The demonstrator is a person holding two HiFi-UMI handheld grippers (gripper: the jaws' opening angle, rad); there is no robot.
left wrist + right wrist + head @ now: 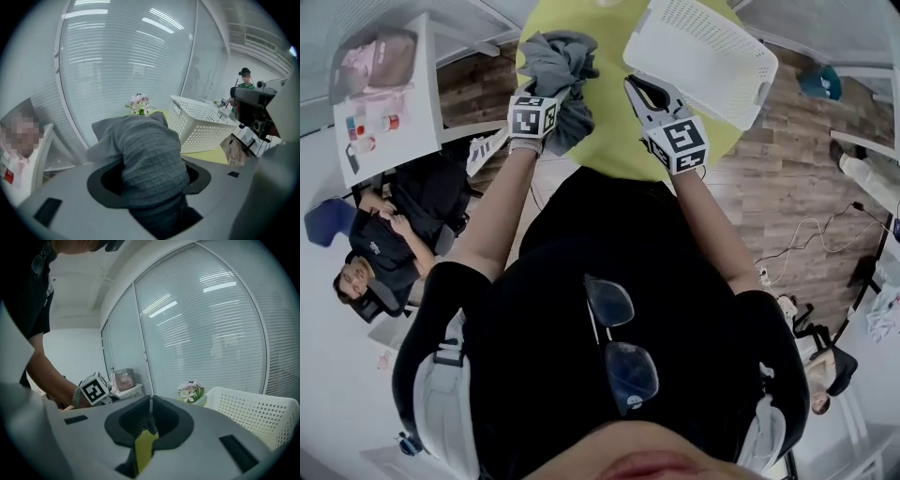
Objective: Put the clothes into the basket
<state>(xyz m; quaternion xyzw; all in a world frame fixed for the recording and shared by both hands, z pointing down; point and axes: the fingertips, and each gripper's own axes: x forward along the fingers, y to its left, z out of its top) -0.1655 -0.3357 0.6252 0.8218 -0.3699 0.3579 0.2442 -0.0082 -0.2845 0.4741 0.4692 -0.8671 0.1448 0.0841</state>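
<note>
One grey garment [151,150] sits clamped in left claw [152,185] outside the basket [705,58]; right claw [150,412] closed.

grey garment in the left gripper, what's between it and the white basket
In the head view, only a bare strip of yellow-green table separates the grey garment from the white basket.

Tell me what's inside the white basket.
The head view looks down into the white basket: only its perforated white floor and walls show, no clothes. Its top end runs out of frame. The grey garment is outside, clamped in the left gripper.
</note>
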